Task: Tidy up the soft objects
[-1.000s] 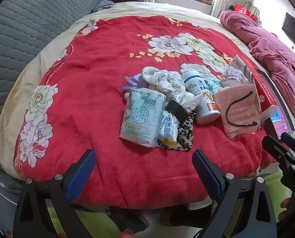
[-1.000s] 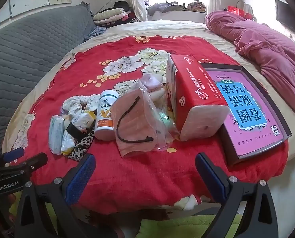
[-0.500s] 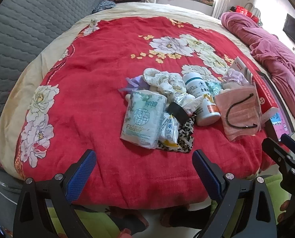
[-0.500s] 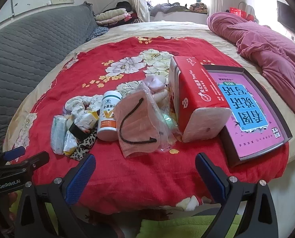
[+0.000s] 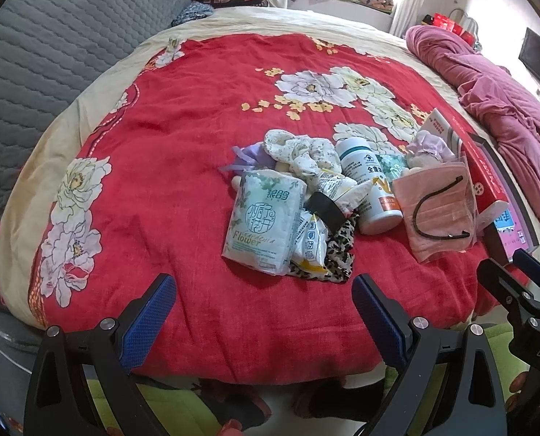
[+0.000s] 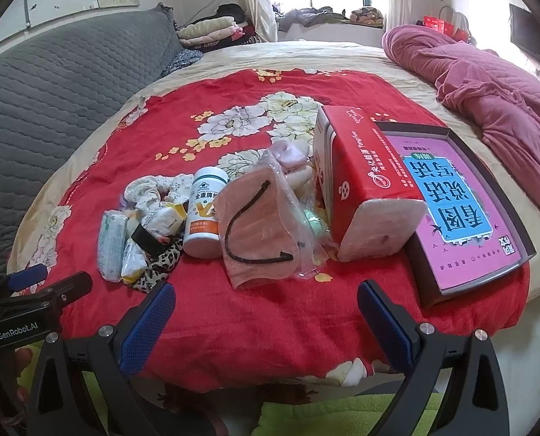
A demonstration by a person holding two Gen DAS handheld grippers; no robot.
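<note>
Left wrist view: the left gripper [image 5: 262, 312] hovers at the near edge of the bed, its blue-padded fingers [image 5: 148, 321] spread wide and empty. Just beyond them, on the red floral quilt [image 5: 182, 167], lies the pile of soft things. Nearest is a soft plastic tissue pack [image 5: 264, 219], rectangular, its long axis running near to far, leaning slightly right. Touching its right side lie a small crinkled white-and-yellow sachet [image 5: 310, 245] and a leopard-print fabric piece [image 5: 339, 250]. Behind them sits a ruffled white floral scrunchie [image 5: 299, 150]. A white plastic pill bottle [image 5: 370, 185] lies on its side, cap pointing far. To its right, a pink face mask in a clear bag [image 5: 439, 210] lies flat, its black ear loop curved on top.

In the right wrist view, the right gripper [image 6: 266, 321] also stands open and holds nothing, near the bed's edge, with the mask bag [image 6: 259, 229] straight ahead of its fingers [image 6: 386, 323]. Right of the mask, a red tissue box [image 6: 360, 170] stretches near to far, touching a flat pink-covered book box [image 6: 466, 203]. A rumpled pink blanket [image 6: 488, 87] lies far right.
</note>
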